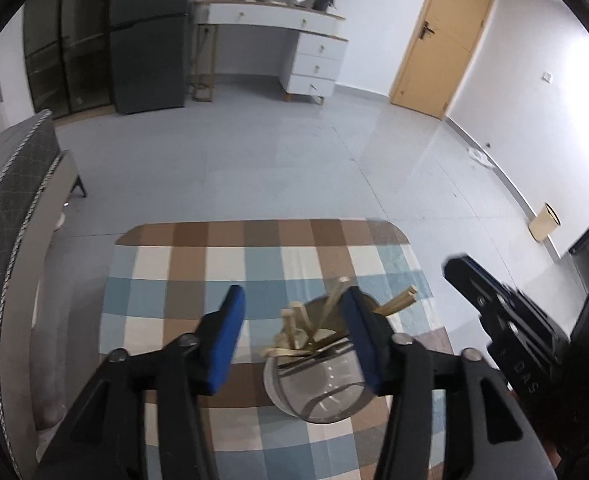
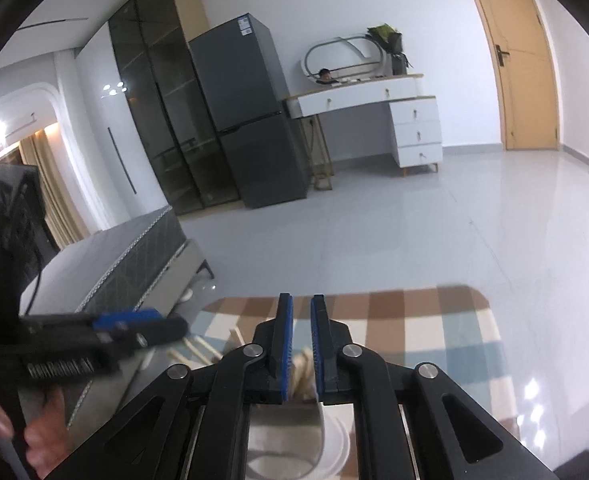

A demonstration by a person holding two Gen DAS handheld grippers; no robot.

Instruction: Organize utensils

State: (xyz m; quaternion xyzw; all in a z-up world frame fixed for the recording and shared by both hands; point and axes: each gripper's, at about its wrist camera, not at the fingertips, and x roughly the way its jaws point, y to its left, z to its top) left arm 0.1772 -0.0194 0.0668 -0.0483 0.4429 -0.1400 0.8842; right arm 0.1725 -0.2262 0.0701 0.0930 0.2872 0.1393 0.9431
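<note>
While upright, glass cup [image 1: 318, 384] holds wooden utensils [image 1: 314, 320].

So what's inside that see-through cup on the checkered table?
Wooden sticks, probably chopsticks, lean every which way inside the clear cup, tops poking above the rim. The left gripper's blue pad covers part of the cup, so I can't count them all.

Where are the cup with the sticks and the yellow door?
glass cup [image 1: 322, 396], left wrist view, on its clear front wall.
wooden sticks [image 1: 294, 326], left wrist view, on one upright stick.
yellow door [image 2: 522, 60], right wrist view, on its middle panel.
</note>
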